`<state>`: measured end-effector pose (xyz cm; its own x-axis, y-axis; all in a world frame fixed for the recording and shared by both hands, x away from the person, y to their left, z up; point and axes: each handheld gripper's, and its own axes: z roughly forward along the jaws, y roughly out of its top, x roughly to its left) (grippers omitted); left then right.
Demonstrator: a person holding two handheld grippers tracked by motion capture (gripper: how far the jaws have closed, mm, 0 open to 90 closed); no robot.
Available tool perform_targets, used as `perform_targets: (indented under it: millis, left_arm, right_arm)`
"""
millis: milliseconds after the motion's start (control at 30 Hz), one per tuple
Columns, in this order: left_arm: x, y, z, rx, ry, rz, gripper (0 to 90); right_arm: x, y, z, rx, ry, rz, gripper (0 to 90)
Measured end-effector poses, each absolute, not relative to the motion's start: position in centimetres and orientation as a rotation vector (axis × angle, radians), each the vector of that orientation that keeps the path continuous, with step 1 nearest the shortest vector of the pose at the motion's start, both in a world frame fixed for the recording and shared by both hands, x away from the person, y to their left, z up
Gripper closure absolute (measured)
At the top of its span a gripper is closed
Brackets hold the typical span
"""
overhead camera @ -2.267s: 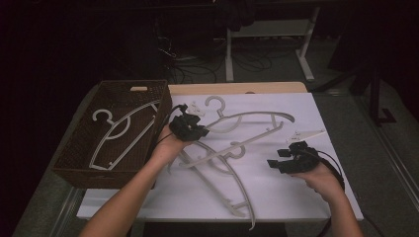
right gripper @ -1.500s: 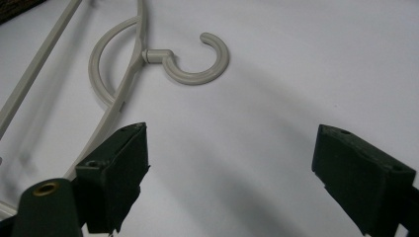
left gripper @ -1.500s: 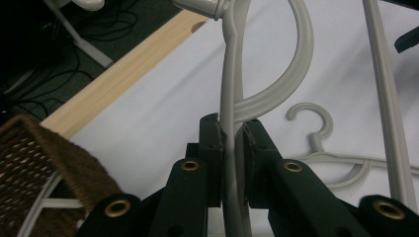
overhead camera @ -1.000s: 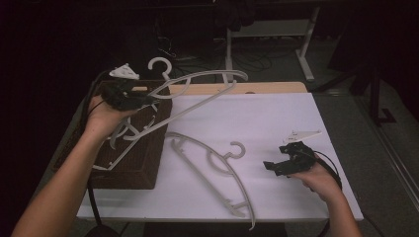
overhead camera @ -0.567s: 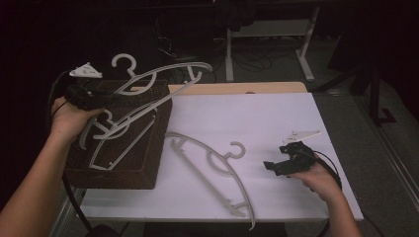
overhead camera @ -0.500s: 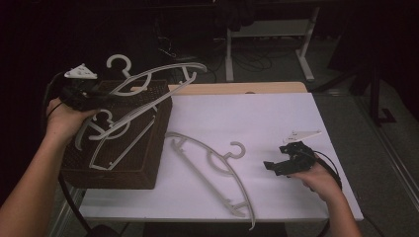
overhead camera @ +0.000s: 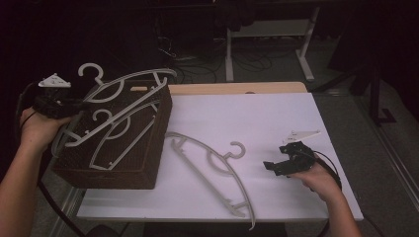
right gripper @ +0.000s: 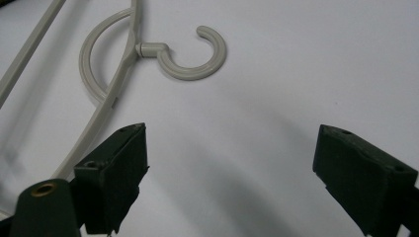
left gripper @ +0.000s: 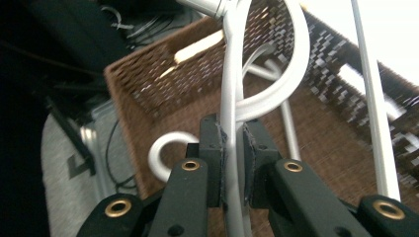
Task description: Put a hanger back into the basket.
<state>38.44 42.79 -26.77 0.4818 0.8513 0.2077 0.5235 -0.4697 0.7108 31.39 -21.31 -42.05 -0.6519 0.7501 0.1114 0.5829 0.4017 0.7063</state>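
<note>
Hanging over the wicker basket (overhead camera: 148,163), the pale hanger (overhead camera: 129,80) is pinched on its bar by your left gripper (left gripper: 231,153), above a second hanger (overhead camera: 116,133) already inside. Release it tilted and its hook may catch the rim. Your right gripper (right gripper: 227,173) rests spread wide near a third hanger (overhead camera: 212,165) on the table (overhead camera: 257,113).

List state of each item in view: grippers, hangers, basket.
left gripper: shut on held hanger, over the basket
right gripper: open, empty, above the table
held hanger: lifted, tilted above the basket
hanger in basket: lying inside
hanger on table: lying flat, untouched
basket: open-topped, at the table's left edge
</note>
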Motion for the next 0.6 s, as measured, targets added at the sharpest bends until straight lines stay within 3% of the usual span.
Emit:
perform_targets:
  millis: [333,600]
  left_arm:
    - [38.4,45.1,-28.6,2.187,1.24,0.754,81.1]
    - [39.4,44.3,-30.6,2.252,1.269,0.738,81.1]
  right_arm:
    - [31.4,-21.3,-42.0,1.183,2.431,1.089,13.0]
    - [31.3,-21.3,-41.9,1.178,2.427,1.087,13.0]
